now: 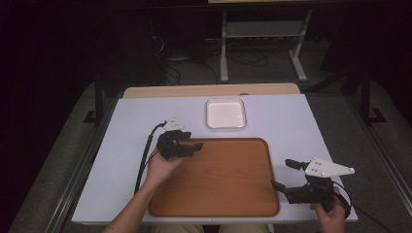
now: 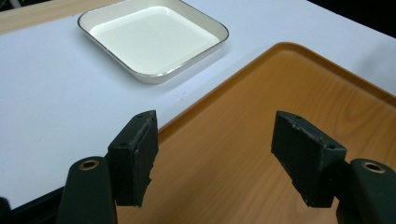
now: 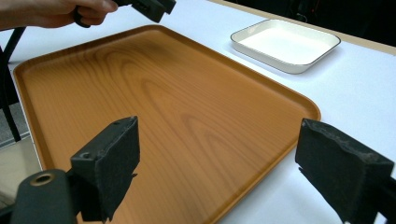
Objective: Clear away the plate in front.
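A brown wooden tray (image 1: 214,177) lies empty on the white table (image 1: 136,116), with an empty white square dish (image 1: 225,113) just behind it. My left gripper (image 1: 192,141) is open over the tray's far left corner. In the left gripper view its jaws (image 2: 215,158) stand wide apart above the tray's rim (image 2: 280,116), with nothing between them and the dish (image 2: 154,39) ahead. My right gripper (image 1: 284,174) hovers open at the tray's right edge. In the right gripper view its jaws (image 3: 217,172) straddle the tray's near corner (image 3: 163,93) and hold nothing.
The right gripper view also shows the dish (image 3: 286,44) beyond the tray and the other hand with the left gripper (image 3: 149,7) at top left. A wooden strip (image 1: 209,90) runs along the table's far edge, with a metal stand (image 1: 262,43) on the floor beyond.
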Tool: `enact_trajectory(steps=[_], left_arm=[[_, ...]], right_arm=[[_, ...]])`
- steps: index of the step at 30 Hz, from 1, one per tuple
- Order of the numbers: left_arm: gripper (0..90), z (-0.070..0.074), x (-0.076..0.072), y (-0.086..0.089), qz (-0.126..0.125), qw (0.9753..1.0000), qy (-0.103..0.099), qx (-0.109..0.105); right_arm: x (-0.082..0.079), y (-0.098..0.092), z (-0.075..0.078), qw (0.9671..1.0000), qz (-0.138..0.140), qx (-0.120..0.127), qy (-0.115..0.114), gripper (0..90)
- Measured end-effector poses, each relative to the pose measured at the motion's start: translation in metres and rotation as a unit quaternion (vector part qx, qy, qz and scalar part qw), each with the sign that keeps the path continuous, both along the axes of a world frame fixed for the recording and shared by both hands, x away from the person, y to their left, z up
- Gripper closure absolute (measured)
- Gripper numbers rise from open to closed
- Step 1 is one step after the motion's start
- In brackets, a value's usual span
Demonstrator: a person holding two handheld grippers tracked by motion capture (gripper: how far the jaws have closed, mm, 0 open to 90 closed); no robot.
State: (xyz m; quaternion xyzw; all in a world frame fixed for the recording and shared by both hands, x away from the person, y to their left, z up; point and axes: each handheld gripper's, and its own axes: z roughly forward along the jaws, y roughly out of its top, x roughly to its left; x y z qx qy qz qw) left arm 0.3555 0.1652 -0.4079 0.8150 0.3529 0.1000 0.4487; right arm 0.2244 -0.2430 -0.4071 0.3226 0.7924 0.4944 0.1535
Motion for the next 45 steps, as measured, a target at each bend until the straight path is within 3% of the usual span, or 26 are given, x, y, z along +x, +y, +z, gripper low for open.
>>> enact_trajectory(steps=[10, 18, 21, 27, 33, 40, 43, 44, 45], left_arm=[[33.5, 0.008, 0.02, -0.015, -0.006, 1.0, -0.002, 0.006], [33.7, 0.016, 0.047, -0.028, 0.0, 0.9999, 0.004, 0.014], [34.6, 0.018, 0.058, -0.031, 0.002, 0.9999, 0.012, 0.007], [34.8, 0.02, 0.079, -0.034, 0.019, 0.9994, 0.027, 0.008], [36.3, 0.022, 0.098, -0.035, 0.041, 0.9982, 0.043, -0.009], [38.1, 0.027, 0.115, -0.045, 0.05, 0.9973, 0.053, 0.011], [39.4, 0.021, 0.12, -0.053, 0.048, 0.9964, 0.06, 0.035], [39.3, 0.015, 0.125, -0.056, 0.053, 0.9947, 0.07, 0.055], [39.2, 0.015, 0.125, -0.056, 0.053, 0.9947, 0.07, 0.055]], right_arm=[[0.0, 0.0, 0.0, 1.0, 0.002, 0.003, 0.0, 13.0], [0.0, -0.001, 0.0, 1.0, 0.003, 0.005, -0.002, 13.0], [0.0, -0.002, 0.0, 1.0, 0.003, 0.006, -0.001, 13.0], [0.001, -0.002, 0.0, 1.0, 0.003, 0.007, -0.002, 13.0], [0.001, -0.004, 0.0, 1.0, 0.001, 0.009, -0.003, 13.0], [0.001, -0.004, 0.0, 0.9999, 0.001, 0.01, -0.002, 13.0], [0.001, -0.005, 0.0, 0.9999, 0.002, 0.011, -0.002, 13.0], [0.001, -0.005, 0.0, 0.9999, 0.003, 0.011, -0.001, 13.0], [0.001, -0.005, 0.0, 0.9999, 0.003, 0.011, -0.001, 13.0]])
